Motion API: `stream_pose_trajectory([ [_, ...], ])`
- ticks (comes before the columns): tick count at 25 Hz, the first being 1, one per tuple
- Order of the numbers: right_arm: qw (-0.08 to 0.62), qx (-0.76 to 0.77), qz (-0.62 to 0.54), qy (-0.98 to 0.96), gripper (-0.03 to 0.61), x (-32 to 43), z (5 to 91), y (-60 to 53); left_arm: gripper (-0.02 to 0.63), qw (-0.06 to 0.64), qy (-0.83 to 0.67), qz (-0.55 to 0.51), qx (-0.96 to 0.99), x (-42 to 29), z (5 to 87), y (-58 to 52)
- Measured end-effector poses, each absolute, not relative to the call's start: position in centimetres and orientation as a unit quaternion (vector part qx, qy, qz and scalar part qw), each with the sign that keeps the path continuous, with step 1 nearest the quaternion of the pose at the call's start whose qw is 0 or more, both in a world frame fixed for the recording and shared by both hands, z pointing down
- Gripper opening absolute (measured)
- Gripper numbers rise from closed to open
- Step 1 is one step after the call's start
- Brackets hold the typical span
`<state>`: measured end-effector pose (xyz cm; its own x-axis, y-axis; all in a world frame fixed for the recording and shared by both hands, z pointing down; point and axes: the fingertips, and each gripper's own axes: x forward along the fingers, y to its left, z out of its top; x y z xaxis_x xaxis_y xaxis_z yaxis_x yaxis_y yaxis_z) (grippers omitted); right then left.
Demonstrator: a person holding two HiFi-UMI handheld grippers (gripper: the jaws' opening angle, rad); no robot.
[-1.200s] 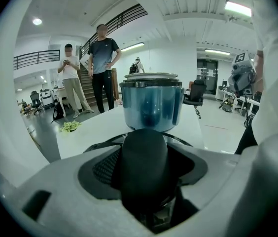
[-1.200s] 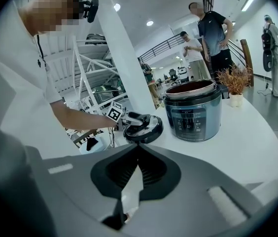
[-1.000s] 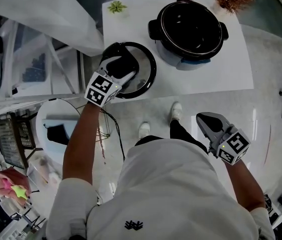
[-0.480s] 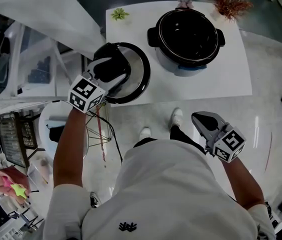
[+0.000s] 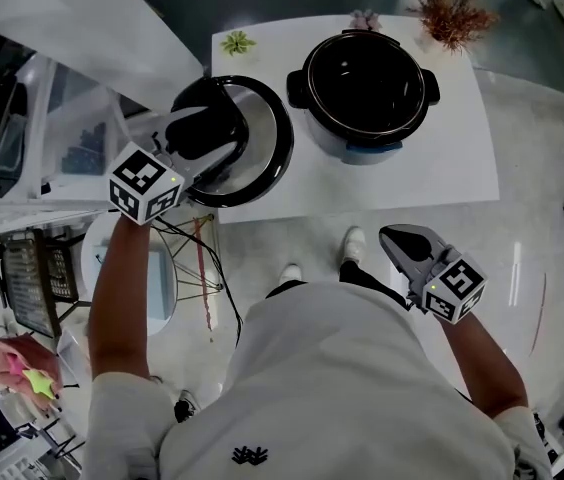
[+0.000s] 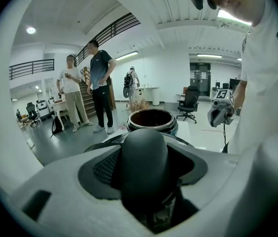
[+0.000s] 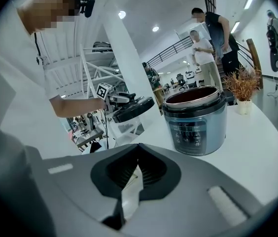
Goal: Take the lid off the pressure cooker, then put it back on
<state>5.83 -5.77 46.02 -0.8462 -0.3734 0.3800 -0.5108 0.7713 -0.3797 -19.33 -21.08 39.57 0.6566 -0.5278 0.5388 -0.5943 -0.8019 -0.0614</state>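
Observation:
My left gripper (image 5: 205, 134) is shut on the black knob (image 6: 144, 157) of the round black-rimmed lid (image 5: 260, 144). It holds the lid in the air over the white table's (image 5: 457, 153) left edge. The pressure cooker (image 5: 367, 80) stands open on the table, its dark pot empty, to the right of the lid. In the left gripper view the cooker (image 6: 151, 119) lies straight beyond the knob. My right gripper (image 5: 394, 238) hangs off the table's near side by the person's body, shut on nothing. The right gripper view shows the cooker (image 7: 196, 121) and the raised lid (image 7: 131, 109).
A small green plant (image 5: 234, 41), a pink plant (image 5: 367, 17) and a dried reddish plant (image 5: 452, 12) stand along the table's far edge. A white frame and cluttered racks (image 5: 32, 278) are at the left. Two people (image 6: 92, 83) stand beyond the table.
My left gripper has lifted the lid higher, drifting left in the head view. The right gripper has barely moved.

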Motion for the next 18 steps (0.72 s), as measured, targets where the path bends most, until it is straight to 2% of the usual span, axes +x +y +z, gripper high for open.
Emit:
stream_pose_trajectory([
  [18,0.128,0.252,0.249,-0.926,0.011,10.8,46.4,-7.7,0.287,0.044,-0.267,0.266,0.925,-11.4,34.7,-25.8],
])
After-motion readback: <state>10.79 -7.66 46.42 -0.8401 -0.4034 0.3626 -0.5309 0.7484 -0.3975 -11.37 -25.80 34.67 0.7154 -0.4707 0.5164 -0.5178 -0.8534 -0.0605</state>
